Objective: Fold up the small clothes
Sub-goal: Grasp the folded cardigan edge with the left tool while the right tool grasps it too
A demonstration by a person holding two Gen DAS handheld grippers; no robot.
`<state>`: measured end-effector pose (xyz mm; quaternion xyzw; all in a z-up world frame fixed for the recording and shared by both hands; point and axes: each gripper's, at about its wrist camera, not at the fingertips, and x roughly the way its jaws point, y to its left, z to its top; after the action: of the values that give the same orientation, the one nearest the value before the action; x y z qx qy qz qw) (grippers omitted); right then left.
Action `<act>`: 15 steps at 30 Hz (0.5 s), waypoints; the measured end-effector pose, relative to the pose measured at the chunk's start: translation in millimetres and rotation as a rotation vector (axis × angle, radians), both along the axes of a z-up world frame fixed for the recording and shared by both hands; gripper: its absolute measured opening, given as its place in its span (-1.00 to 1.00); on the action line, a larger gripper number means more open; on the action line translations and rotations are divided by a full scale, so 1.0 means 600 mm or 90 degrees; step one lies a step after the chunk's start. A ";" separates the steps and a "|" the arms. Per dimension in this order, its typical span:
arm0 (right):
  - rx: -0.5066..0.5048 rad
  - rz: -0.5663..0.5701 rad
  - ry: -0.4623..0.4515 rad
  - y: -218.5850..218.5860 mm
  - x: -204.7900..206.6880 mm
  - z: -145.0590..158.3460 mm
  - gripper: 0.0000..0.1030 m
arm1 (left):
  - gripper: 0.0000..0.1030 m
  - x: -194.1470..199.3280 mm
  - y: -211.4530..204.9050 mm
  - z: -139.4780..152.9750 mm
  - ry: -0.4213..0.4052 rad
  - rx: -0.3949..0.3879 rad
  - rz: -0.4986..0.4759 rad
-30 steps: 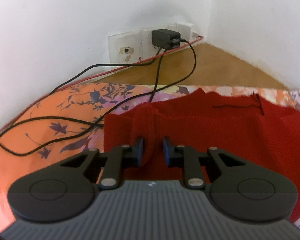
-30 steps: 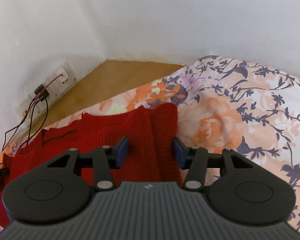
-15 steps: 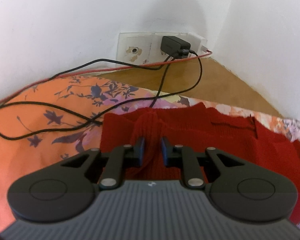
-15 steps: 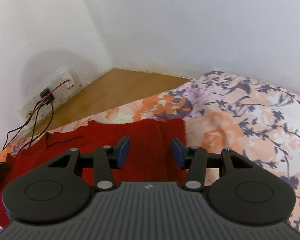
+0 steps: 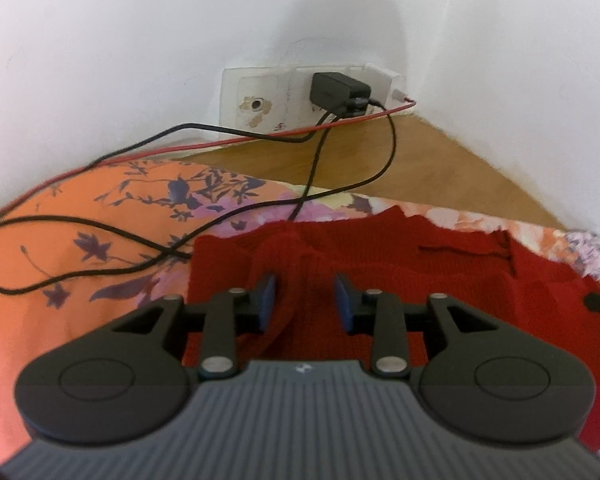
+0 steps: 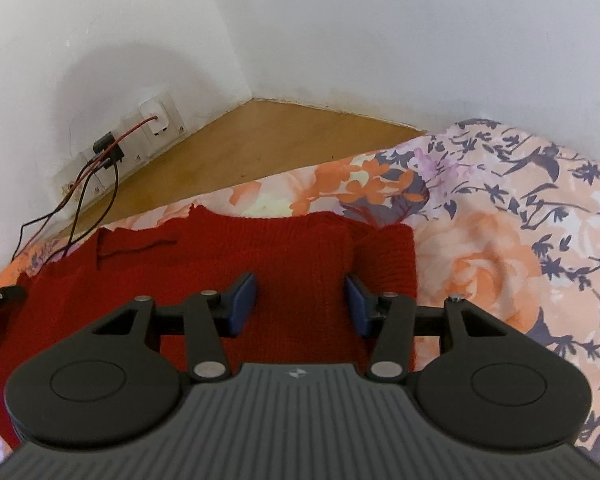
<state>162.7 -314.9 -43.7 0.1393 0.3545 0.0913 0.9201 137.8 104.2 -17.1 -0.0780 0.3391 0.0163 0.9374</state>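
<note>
Jaws of both grippers stand apart and grip nothing. The left gripper [image 5: 305, 300] hangs over the left part of the red knitted garment [image 5: 440, 280], its blue pads on either side of a raised ridge of knit without pinching it. The right gripper [image 6: 302, 304] hangs over the garment's right part, pads spread wide, with a folded-in sleeve or side flap [image 6: 384, 256] just beyond its right finger.

The garment lies spread on the floral bedcover [image 6: 500, 240], near the bed's far edge, its far hem close to that edge. A loose dark thread [image 5: 460, 250] lies on the knit toward its right side. Black cables [image 5: 100, 232] cross the bedcover to the left of the garment, one end reaching its left edge; they run to a charger [image 5: 338, 90] in the wall sockets [image 5: 260, 100] above the wooden floor [image 5: 420, 168].

Judgement: both side portions appear already turned inward, so the work stands between folds, with the cross fold not yet made. The next move calls for each gripper to descend on one end of the garment, close on all layers at matching corners, and carry that end over the other. The raised ridge at the left should be flattened first. The cable at the left edge risks being caught.
</note>
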 end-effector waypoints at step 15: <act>-0.027 -0.024 -0.029 0.013 -0.016 0.005 -0.72 | -0.72 -0.003 -0.003 -0.002 -0.003 0.030 -0.001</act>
<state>152.9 -307.1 -40.6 0.1241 0.3328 0.0696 0.9322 136.0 102.3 -18.5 -0.0558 0.3364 0.0230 0.9398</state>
